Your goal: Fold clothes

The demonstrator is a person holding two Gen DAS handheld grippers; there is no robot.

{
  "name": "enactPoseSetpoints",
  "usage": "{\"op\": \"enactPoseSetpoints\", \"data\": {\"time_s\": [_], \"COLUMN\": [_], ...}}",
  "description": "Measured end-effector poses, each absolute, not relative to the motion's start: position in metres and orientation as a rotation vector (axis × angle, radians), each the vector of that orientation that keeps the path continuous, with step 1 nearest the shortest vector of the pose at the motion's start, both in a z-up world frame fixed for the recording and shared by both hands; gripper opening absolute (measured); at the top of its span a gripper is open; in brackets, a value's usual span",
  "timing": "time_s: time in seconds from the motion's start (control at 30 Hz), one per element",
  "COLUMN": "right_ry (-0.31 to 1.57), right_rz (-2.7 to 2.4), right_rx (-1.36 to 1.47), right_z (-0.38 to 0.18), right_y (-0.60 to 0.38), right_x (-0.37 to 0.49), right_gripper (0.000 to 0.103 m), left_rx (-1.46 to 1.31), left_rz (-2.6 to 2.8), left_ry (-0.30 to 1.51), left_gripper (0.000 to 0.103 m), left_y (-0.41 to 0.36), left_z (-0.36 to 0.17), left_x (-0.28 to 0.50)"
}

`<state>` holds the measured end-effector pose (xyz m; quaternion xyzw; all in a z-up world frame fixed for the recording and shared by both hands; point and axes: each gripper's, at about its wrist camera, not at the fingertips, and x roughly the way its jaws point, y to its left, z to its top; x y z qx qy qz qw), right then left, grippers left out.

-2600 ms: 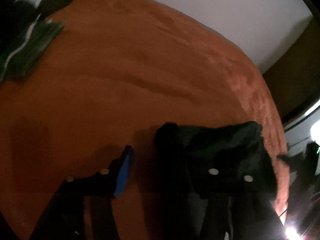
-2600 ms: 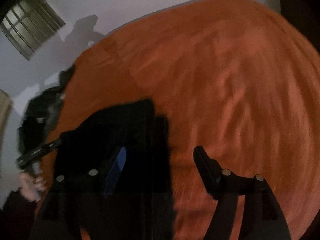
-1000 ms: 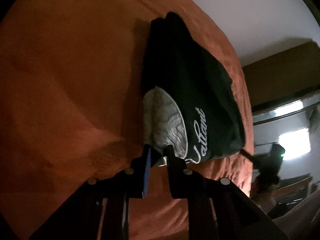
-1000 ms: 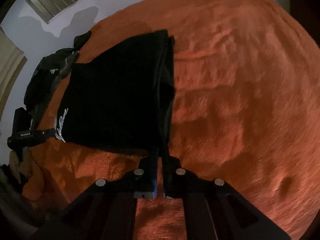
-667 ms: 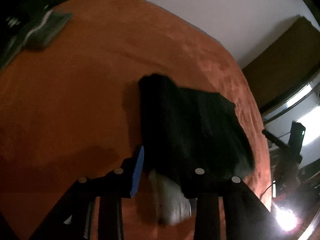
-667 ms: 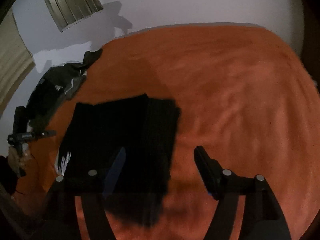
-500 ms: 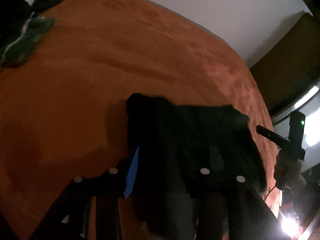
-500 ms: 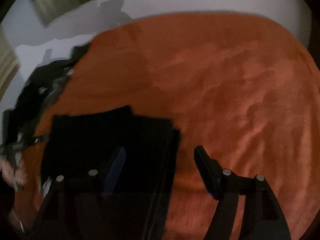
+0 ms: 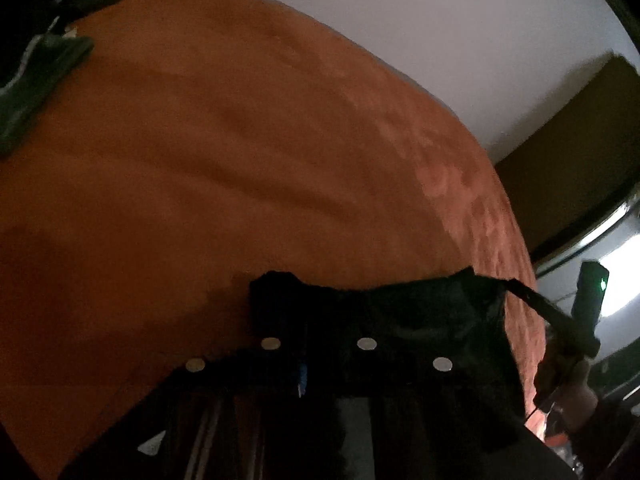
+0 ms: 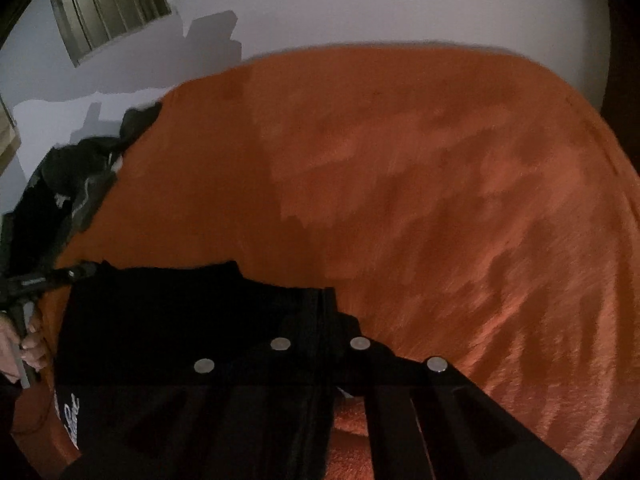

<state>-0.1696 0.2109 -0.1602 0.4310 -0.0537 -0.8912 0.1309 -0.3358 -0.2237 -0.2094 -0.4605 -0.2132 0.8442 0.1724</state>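
Orange bedding (image 10: 440, 200) is lying beneath a dark shirt (image 10: 180, 320), which both the left claw (image 9: 320, 344) and right claw (image 10: 320, 340) are pinching, apparently lifting one edge for folding.

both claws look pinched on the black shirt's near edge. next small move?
Probably lift both together and carry that edge forward over the rest. The left claw and right claw each look shut on the black shirt, which lies flat on the orange blanket with bare blanket beyond.

Orange bedspread (image 10: 440, 200), pale wall (image 10: 360, 0), barred window (image 10: 108, 4), dim light
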Motion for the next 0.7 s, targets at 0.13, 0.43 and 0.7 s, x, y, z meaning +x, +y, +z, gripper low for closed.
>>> {"op": "enactPoseSetpoints", "data": {"time_s": [0.13, 0.43, 0.7], "right_ry": [-0.051, -0.008, -0.168], "right_rz": [-2.654, -2.616, -2.668], "right_rx": [1.185, 1.432, 1.360], "right_z": [-0.143, -0.200, -0.157], "right_y": [0.206, 0.192, 0.205], "right_x": [-0.164, -0.199, -0.156], "right_gripper": [0.001, 0.000, 0.002], "left_rx": [-1.233, -1.419, -1.423], "left_rz": [2.417, 2.466, 2.628], "left_ry": [-0.525, -0.428, -0.331], "left_gripper": [0.007, 0.017, 0.060], "left_y": [-0.213, -0.206, -0.174], "left_z": [-0.196, -0.233, -0.190], "left_x": [-0.334, -0.354, -0.303]}}
